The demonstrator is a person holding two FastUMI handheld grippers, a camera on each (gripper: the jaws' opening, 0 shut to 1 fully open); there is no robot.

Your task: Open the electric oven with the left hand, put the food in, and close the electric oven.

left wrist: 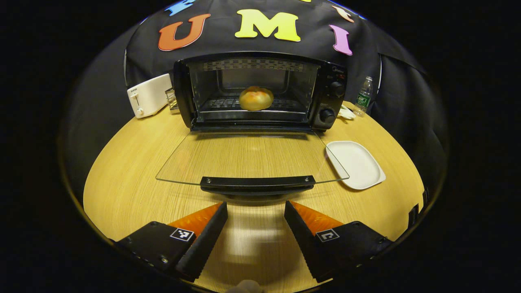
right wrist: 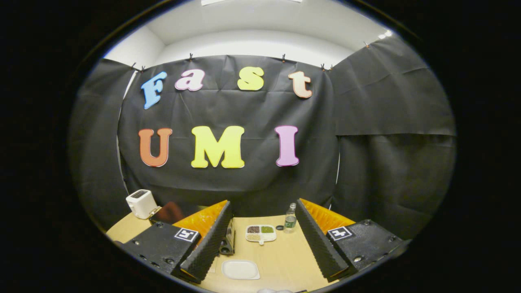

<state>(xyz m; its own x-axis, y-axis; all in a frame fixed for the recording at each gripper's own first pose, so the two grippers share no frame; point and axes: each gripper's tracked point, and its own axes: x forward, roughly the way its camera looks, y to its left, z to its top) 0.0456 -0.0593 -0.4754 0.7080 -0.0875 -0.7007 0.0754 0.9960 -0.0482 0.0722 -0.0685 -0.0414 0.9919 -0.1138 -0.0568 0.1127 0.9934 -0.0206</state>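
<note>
In the left gripper view a black electric oven stands at the back of the round wooden table. Its glass door lies flat open toward me, with the black handle at its near edge. A golden bun rests on the rack inside. My left gripper is open just short of the handle, touching nothing. In the right gripper view my right gripper is open and empty, raised above the table. A corner of the oven peeks out behind its left finger.
An empty white plate lies right of the open door, also visible as the plate. A white toaster stands left of the oven, a water bottle to its right. A divided dish sits near the bottle.
</note>
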